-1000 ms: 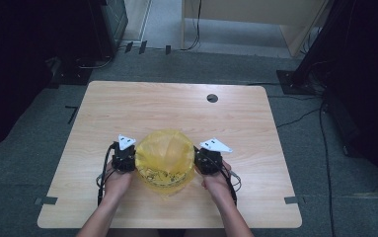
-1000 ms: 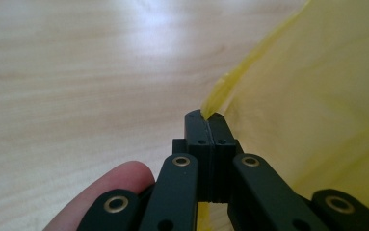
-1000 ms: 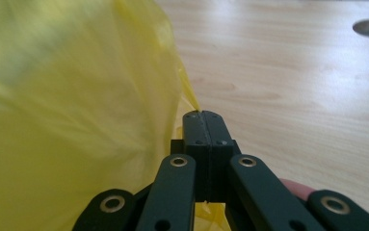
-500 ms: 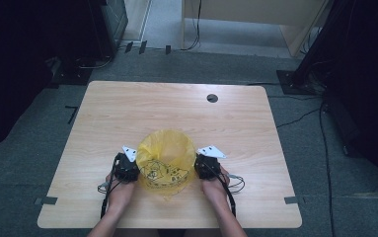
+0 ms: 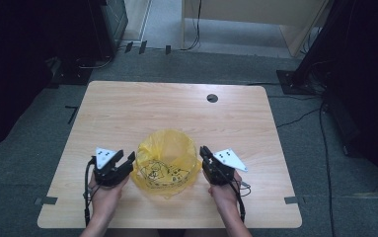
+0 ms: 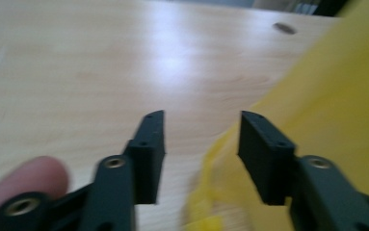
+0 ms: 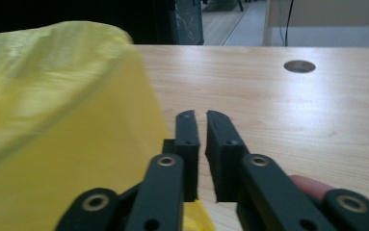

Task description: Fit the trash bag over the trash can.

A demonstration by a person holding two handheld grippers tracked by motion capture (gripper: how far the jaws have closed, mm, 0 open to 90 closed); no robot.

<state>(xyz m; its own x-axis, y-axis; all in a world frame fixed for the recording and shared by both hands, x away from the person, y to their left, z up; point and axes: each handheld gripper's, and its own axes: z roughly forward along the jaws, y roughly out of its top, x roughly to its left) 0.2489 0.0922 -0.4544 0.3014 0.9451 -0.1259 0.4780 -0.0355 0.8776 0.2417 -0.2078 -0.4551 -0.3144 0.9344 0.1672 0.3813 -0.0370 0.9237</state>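
The pale wooden table [image 5: 127, 113] carries a thin yellow plastic bag [image 5: 167, 160] with black print, standing open near its front edge. The bag looks light, soft and slippery, best pinched at its rim. The left gripper [image 5: 122, 165], jaws just opening, stands spread beside the film; the right gripper [image 5: 206, 157] is pressed together, empty.

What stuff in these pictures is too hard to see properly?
- What the black print on the yellow bag says or shows: too small in the high view.
- The bag's near side in the left gripper view: blurred.
- Whether the right gripper pinches any bag film: in its own view the jaws stand almost shut, and their lower part is cut off by the bottom edge.
- The room's left side in the high view: too dark.
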